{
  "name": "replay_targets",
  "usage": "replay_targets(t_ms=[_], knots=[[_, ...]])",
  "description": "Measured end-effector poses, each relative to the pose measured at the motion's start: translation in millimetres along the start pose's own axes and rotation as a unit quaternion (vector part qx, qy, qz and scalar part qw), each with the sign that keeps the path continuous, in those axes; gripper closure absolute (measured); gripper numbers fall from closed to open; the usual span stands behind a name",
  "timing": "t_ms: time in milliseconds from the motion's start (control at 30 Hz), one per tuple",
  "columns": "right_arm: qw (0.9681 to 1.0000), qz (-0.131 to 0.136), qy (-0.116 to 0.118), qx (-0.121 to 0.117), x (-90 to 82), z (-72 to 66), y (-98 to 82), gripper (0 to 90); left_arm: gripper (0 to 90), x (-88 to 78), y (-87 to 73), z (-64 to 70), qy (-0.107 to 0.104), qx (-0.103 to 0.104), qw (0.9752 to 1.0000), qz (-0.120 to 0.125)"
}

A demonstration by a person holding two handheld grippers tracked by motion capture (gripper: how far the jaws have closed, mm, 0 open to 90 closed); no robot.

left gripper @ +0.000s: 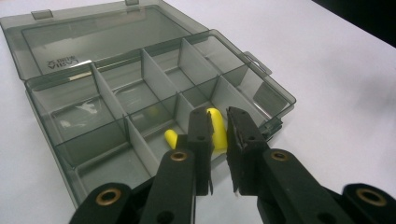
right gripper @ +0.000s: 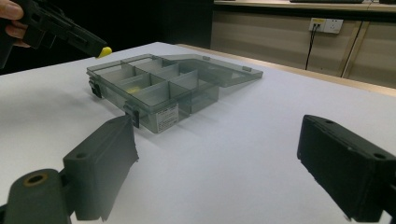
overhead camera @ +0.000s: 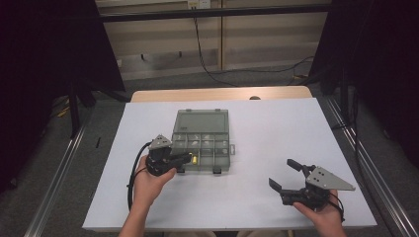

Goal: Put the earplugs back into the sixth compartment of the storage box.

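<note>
Left gripper closed on a small yellow piece, pinched between the jaw tips and held just above the near row of the open compartment box, which sits mid-table on the white sheet. Right gripper rests well apart from the box, jaws wide, nothing between them. Another yellow bit lies in a near compartment. Judged: pickup done; the release into a compartment is left.
</note>
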State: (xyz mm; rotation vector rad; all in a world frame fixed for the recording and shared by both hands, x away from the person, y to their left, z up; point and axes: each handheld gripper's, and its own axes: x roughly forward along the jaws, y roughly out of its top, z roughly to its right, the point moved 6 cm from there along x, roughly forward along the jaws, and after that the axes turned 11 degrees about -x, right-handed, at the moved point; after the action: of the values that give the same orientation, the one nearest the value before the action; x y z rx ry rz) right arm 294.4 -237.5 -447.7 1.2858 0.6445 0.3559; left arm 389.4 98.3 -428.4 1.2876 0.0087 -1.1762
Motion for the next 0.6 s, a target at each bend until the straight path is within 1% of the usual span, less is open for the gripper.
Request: replay_targets(t_ms=[367, 533, 600], knots=[[1.0, 0.0, 0.0, 0.0, -0.3, 0.0, 0.1, 11.1, 80.4, 2.9, 0.8, -2.0, 0.003, -0.003, 1.0, 0.001], [1.0, 0.0, 0.0, -0.001, -0.4, 0.3, 0.1, 11.1, 80.3, 5.5, 1.3, -3.5, 0.007, -0.001, 1.0, 0.002], [1.0, 0.0, 0.0, 0.0, -0.4, 0.1, 0.2, 11.1, 80.3, 6.6, 1.4, -3.1, 0.008, -0.004, 1.0, 0.003]])
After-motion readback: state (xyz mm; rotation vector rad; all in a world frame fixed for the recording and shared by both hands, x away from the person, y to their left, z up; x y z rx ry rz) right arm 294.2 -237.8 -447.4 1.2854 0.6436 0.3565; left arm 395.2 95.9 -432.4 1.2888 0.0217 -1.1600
